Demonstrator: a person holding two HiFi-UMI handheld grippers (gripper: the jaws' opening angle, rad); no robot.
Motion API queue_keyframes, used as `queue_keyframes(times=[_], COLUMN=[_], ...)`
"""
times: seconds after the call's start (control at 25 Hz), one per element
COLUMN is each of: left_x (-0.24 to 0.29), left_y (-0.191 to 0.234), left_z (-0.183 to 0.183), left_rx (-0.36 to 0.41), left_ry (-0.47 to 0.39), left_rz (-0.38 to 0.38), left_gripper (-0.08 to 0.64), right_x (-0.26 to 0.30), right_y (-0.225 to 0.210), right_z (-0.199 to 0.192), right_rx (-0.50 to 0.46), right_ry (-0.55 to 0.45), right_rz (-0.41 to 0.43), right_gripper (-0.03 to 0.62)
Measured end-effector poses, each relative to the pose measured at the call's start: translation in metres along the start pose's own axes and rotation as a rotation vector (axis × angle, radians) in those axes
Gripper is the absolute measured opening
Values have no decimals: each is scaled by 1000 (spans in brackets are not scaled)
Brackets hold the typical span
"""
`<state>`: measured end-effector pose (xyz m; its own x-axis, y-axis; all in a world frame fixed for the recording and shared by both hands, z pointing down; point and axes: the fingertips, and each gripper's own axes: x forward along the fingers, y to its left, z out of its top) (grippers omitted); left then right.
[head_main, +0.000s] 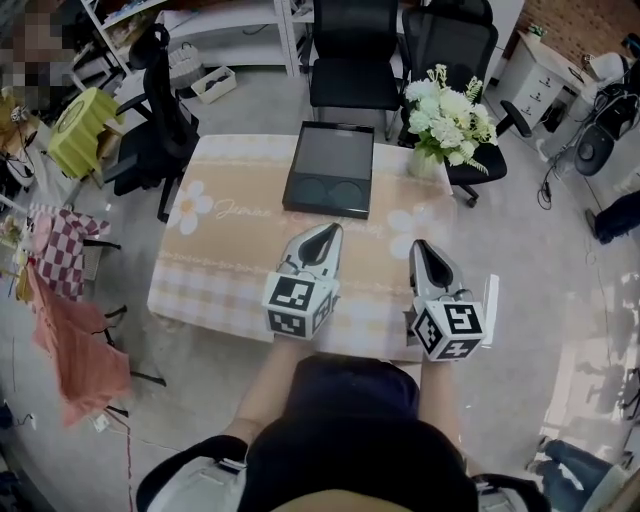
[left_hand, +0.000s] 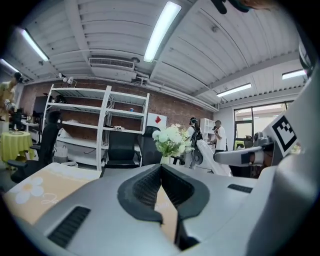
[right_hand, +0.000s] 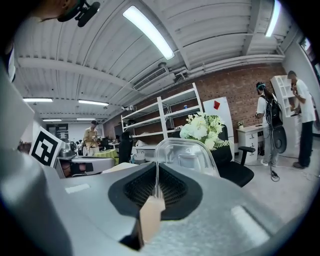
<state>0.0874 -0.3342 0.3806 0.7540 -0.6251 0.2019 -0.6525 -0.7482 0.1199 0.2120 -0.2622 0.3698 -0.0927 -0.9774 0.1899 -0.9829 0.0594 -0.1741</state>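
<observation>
Two grippers hovering over the desk's (head_main: 225, 275) near edge, right gripper (right_hand: 156, 186) jaws clamping a clear plastic lid (right_hand: 189, 152) by its edge, left gripper (left_hand: 161, 169) jaws pressing together, empty, black tray (head_main: 330, 160) lying farther back.

An office-like lab: brick wall (right_hand: 240, 95), white shelving (left_hand: 95, 125), swivel chairs (head_main: 352, 50), strip lights (left_hand: 161, 30) overhead.

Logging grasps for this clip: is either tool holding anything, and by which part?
The right tool pinches a clear plastic lid by its edge; the left tool is shut on nothing.
</observation>
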Motion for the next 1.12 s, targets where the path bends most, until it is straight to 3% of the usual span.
queue_keyframes(times=[1.12], left_x=[-14], left_y=[26], left_z=[-6], left_rx=[-7], left_ry=[8], left_rz=[85], left_gripper=[8], right_x=[-10], right_y=[-21], right_z=[2], right_rx=[16], right_ry=[-39], right_rz=[-82], right_gripper=[21])
